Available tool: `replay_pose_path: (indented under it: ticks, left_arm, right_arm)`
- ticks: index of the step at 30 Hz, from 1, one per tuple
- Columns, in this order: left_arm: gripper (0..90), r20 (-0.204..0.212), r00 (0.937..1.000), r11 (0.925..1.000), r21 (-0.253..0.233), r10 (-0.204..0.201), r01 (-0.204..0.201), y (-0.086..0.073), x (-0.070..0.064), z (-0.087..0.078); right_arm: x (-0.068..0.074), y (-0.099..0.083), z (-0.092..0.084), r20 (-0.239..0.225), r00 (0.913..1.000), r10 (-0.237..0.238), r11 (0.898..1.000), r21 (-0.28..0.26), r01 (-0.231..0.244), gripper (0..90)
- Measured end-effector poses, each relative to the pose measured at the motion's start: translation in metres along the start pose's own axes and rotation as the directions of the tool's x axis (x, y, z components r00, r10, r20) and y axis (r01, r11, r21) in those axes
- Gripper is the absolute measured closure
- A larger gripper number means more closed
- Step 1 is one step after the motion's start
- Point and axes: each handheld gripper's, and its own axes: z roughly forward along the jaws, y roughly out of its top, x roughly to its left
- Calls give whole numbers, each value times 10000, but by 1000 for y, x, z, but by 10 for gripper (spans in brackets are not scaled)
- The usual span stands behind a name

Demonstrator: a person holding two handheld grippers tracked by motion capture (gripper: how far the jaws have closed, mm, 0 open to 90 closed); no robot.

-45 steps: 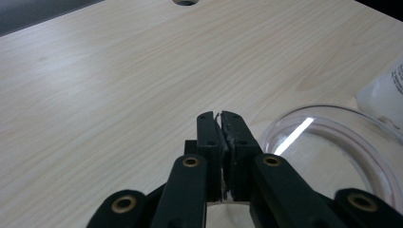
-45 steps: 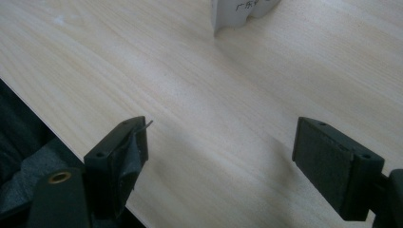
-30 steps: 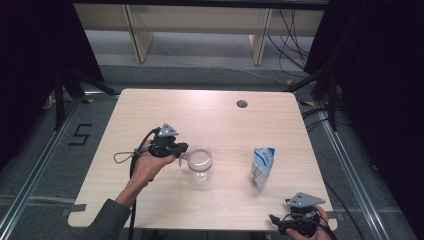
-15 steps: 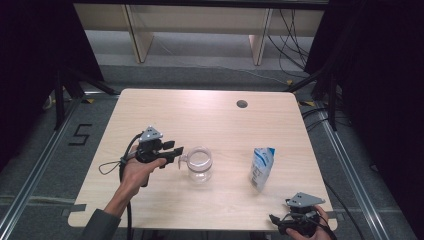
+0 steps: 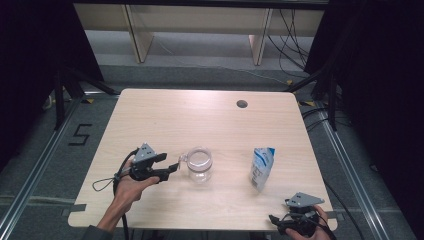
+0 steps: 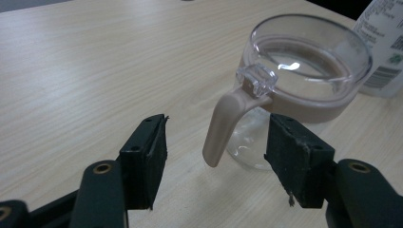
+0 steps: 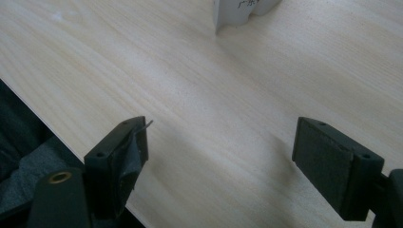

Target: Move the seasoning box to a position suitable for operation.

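The left hand-held gripper (image 6: 216,159) has its jaws apart, one on each side of the glass jug's (image 5: 199,165) handle (image 6: 223,126), not touching. The jug stands mid-table (image 5: 200,120), the white pouch (image 5: 261,168) at its 3 o'clock. The right hand-held gripper (image 7: 221,159) is wide apart, empty.

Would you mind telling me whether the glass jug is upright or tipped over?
Upright: the jug stands on its base, its round mouth facing up.

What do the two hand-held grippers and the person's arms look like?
Each hand-held gripper, left and right, is black, with two flat black rectangular jaws and a grey three-cornered plate on top. A black cable loops from the left one. The left arm wears a dark sleeve near the elbow.
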Motion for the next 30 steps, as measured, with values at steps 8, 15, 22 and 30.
replay_pose_path:
  ticks: [8,15,22,30]
  left_arm:
    - [425,-161,9997,9995,279,180,-176,-5,-4,14]
    - [487,-343,9993,9995,299,133,-122,-5,-3,25]
    - [548,-429,9991,9997,231,24,-14,-5,-2,33]
    - [646,-299,9984,9984,299,480,-471,-4,-2,36]
  right_arm:
    - [-1,0,0,18,10000,-76,10000,-59,77,201]
    - [0,-1,1,13,10000,-67,10000,-53,67,201]
    - [0,-1,1,-29,9999,-158,9999,-56,158,201]
    - [1,-1,3,-49,9996,-277,9996,-111,276,201]
